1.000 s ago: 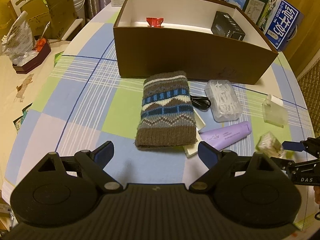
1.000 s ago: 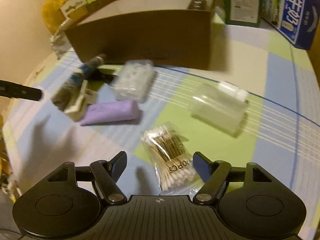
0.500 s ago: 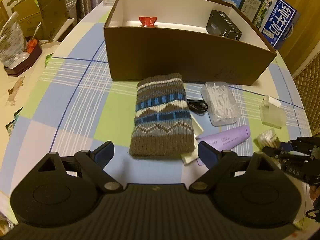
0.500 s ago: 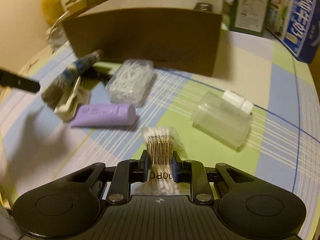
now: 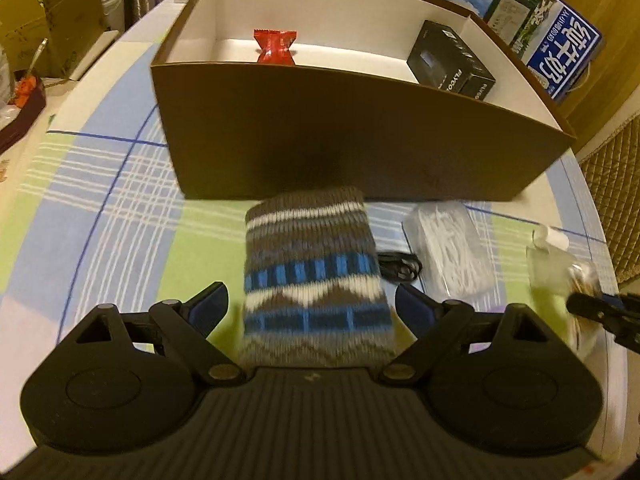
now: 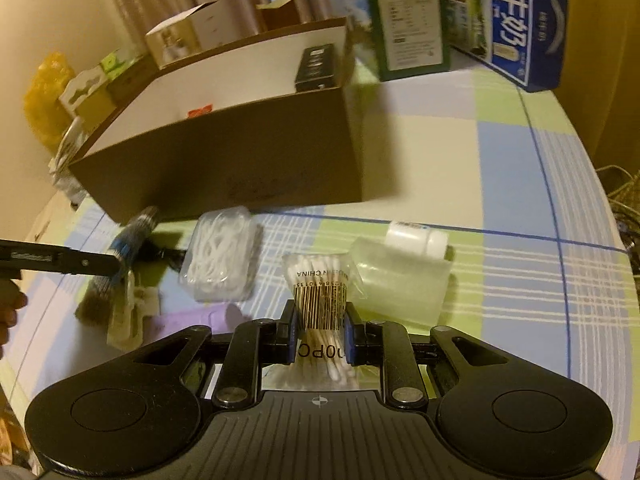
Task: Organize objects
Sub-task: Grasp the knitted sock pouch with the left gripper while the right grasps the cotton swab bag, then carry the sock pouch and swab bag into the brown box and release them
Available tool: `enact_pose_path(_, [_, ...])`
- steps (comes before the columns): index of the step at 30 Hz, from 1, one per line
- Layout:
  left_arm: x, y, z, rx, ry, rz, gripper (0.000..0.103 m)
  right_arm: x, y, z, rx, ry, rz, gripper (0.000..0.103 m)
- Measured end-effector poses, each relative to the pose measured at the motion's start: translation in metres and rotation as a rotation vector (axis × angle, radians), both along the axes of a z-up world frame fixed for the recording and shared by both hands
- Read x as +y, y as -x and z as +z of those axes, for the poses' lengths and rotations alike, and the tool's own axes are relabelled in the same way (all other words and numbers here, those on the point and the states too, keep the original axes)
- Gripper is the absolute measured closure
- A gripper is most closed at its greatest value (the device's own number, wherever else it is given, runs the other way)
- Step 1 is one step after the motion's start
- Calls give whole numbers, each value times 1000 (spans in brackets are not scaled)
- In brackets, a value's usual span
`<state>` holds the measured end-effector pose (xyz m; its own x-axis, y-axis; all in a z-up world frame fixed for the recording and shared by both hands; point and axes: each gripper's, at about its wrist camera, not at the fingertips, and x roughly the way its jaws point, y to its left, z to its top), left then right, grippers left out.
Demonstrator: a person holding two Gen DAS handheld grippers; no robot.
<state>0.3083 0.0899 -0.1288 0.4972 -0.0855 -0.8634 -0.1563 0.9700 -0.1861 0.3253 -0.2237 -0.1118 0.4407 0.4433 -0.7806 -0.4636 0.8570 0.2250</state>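
My right gripper [image 6: 319, 330] is shut on a clear bag of cotton swabs [image 6: 320, 290], lifted off the checked tablecloth. My left gripper [image 5: 312, 306] is open, its blue pads on either side of a knitted patterned pouch [image 5: 314, 264] that lies in front of the brown cardboard box [image 5: 360, 148]. Inside the box sit a red wrapper [image 5: 276, 46] and a black carton [image 5: 450, 62]. In the right wrist view the box [image 6: 224, 164] stands at the back left, and the left gripper's finger [image 6: 60, 260] reaches in over the pouch [image 6: 120, 256].
On the cloth lie a clear case of floss picks [image 6: 220, 256], a translucent bottle with a white cap [image 6: 400, 276], a purple tube [image 6: 196, 318], a black cable [image 5: 400, 268] and a cream packet [image 6: 128, 312]. Milk cartons [image 6: 520, 20] stand behind the box.
The right gripper closed on the swab bag and raised it, tilting up toward the box. The left gripper moved forward until its open pads flank the knitted pouch.
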Motion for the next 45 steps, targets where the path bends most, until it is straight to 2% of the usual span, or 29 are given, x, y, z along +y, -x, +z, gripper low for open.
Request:
enact_pose_path(2, [3, -9, -7, 15, 20, -1, 16, -3, -2, 1, -1, 0, -22, 84])
enact_pose_path(8, [11, -23, -21, 34, 63, -22, 35, -14, -6, -1, 12, -5, -88, 84])
enact_pose_path(10, [11, -20, -19, 19, 62, -41, 54, -17, -7, -1, 13, -5, -106, 84])
enact_pose_path(12, [12, -17, -16, 0, 61, -62, 69, -19, -7, 0, 13, -7, -120, 84])
enact_pose_path(15, [15, -10, -9, -20, 48, -77, 79, -21, -9, 1, 12, -11, -135, 84])
enact_pose_path(22, [30, 14, 18, -66, 36, -35, 81, -14, -12, 13, -5, -46, -118, 84])
enact_pose_path(32, [40, 23, 84, -217, 18, -14, 81, 15, -17, 45, -61, -115, -19, 84])
enact_pose_path(38, [31, -1, 115, -299, 8, -45, 81, 33, -29, 63, -90, -170, 30, 84])
enact_pose_path(45, [17, -45, 129, -348, -5, -73, 81, 65, -51, 82, -132, -216, 79, 84])
